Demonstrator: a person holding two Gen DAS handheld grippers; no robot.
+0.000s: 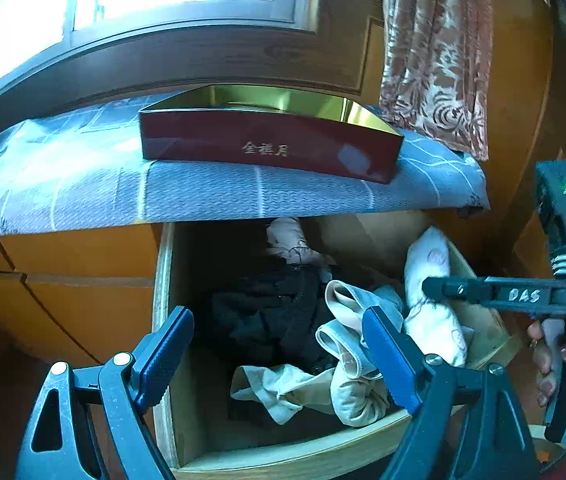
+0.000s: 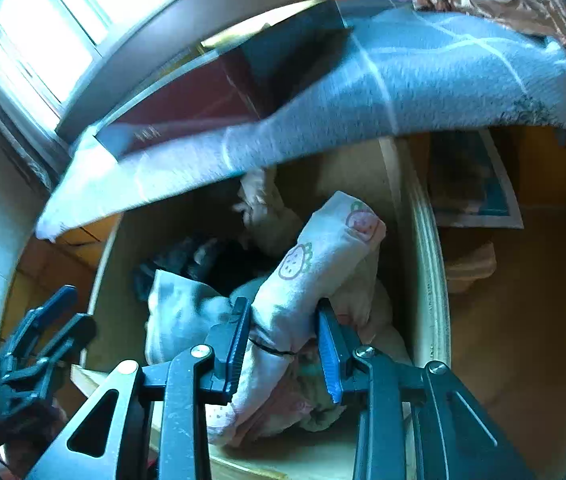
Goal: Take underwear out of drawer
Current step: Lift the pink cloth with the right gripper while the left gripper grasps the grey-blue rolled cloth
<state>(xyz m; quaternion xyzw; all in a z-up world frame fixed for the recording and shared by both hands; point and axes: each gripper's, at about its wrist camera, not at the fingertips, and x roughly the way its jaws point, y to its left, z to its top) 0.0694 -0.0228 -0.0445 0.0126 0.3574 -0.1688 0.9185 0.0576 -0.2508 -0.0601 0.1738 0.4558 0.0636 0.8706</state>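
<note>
White fruit-print underwear (image 2: 315,264) angled up out of drawer (image 2: 429,264); right gripper (image 2: 283,348) clamped on it; left gripper (image 1: 279,356) wide, empty.

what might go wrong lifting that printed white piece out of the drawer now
The right tool is shut on the printed white underwear low down, where it lies against the pale clothes, so a neighbour may be dragged out too. The blue cloth overhangs the drawer; a straight lift could snag it and shift the red box.
</note>
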